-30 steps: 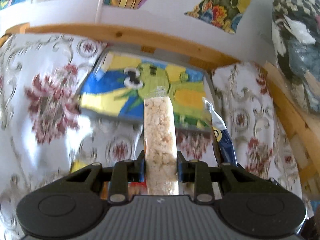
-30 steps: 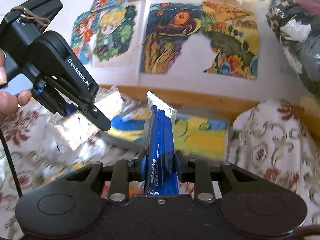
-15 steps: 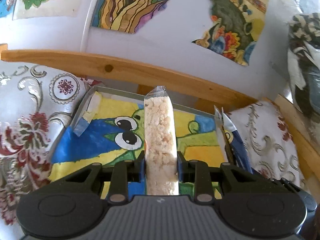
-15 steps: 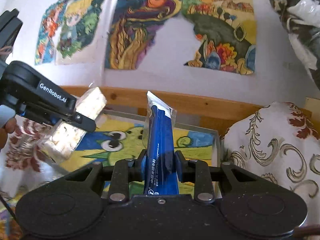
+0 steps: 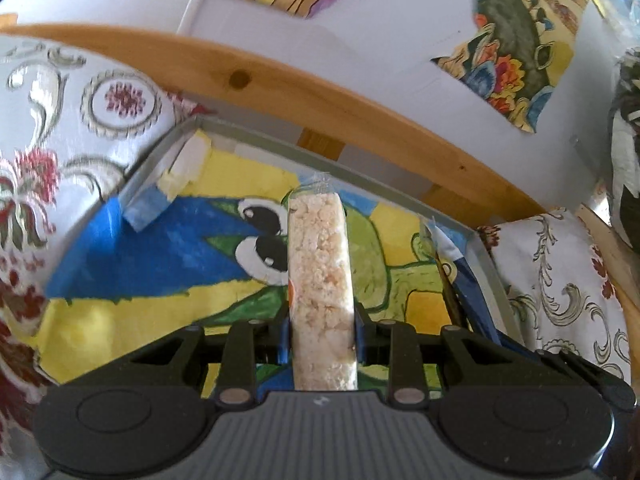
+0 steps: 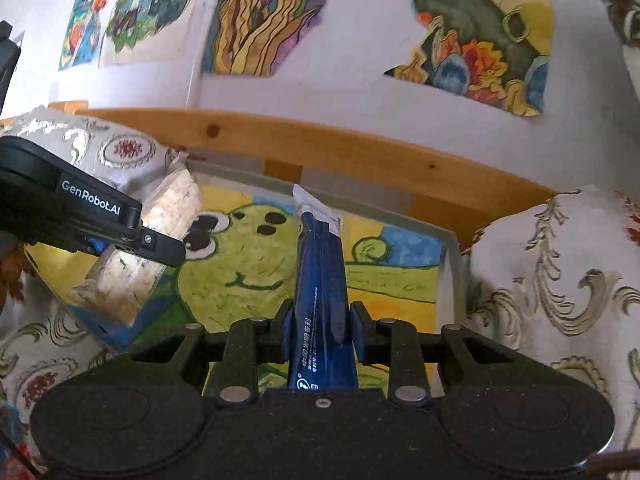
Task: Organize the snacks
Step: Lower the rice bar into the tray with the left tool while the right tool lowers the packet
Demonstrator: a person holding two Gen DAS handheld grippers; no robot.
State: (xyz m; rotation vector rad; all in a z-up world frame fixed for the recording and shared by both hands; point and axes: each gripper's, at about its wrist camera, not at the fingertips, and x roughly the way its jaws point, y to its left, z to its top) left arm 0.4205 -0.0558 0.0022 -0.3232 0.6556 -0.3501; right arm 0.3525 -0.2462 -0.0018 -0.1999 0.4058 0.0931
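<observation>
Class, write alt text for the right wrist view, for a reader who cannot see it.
The right gripper clamps an upright blue snack packet above a shallow tray lined with a frog painting. At left, the left gripper holds a pale puffed-rice bar over the same tray. Floral cloth, a wooden rail and wall paintings surround them.

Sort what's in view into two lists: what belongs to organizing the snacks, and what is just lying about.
Belongs to the job:
- rice crisp bar, clamped in the left gripper
- blue snack packet, clamped in the right gripper
- tray lined with a frog painting

Just lying about:
- floral cloth
- wall paintings
- wooden rail
</observation>
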